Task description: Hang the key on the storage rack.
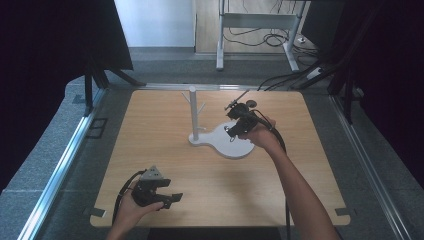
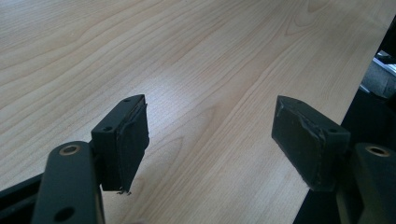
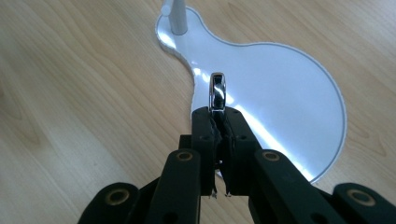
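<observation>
Right now the right gripper [image 3: 218, 112] has its fingers [image 3: 204, 135] clenched on a shiny ring [image 3: 217, 91], held above the white base [image 3: 280, 79] of the stand [image 1: 193, 112] mid-surface. Left gripper [image 2: 210, 135] rests near the front edge of the surface [image 2: 187, 56], fingers [image 2: 126, 140] released, nothing between them.

Probably a lab: black curtains [image 1: 45, 45] flank the pale wooden table [image 1: 165, 150], with loose cables [image 1: 260, 39] beyond its far edge.

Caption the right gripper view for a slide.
Right gripper pinches a shiny metal ring above the white stand base.
</observation>
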